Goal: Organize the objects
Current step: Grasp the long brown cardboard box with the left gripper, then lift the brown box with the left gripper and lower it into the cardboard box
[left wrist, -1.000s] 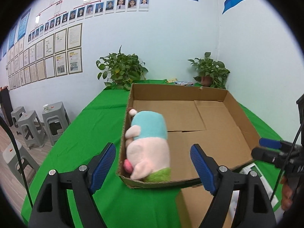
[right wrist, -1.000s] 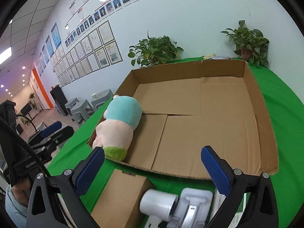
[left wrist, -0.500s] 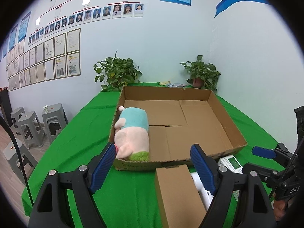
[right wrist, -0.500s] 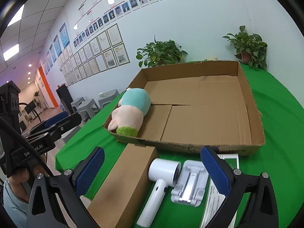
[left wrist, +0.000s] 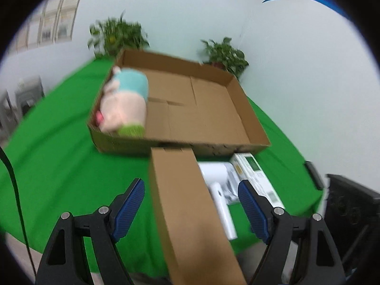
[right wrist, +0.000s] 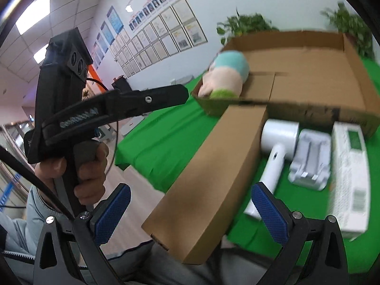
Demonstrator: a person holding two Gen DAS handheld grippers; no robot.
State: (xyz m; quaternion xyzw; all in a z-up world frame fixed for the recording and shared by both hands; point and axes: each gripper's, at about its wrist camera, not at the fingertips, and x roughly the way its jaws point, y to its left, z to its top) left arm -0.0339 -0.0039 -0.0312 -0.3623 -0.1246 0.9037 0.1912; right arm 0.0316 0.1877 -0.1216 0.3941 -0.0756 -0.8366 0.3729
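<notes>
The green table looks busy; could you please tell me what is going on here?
A person holds a gripper in each hand, sorting items into the open cardboard tray. Only the plush toy lies inside. The left gripper and right gripper, jaws open and empty, point at the long brown box. The white hair dryer, its stand and a white carton wait outside.

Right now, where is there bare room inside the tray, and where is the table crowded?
Bare: the cardboard tray floor right of the plush toy. Crowded: in front of it, the long carton, hair dryer, grey stand and white box lie close together.
</notes>
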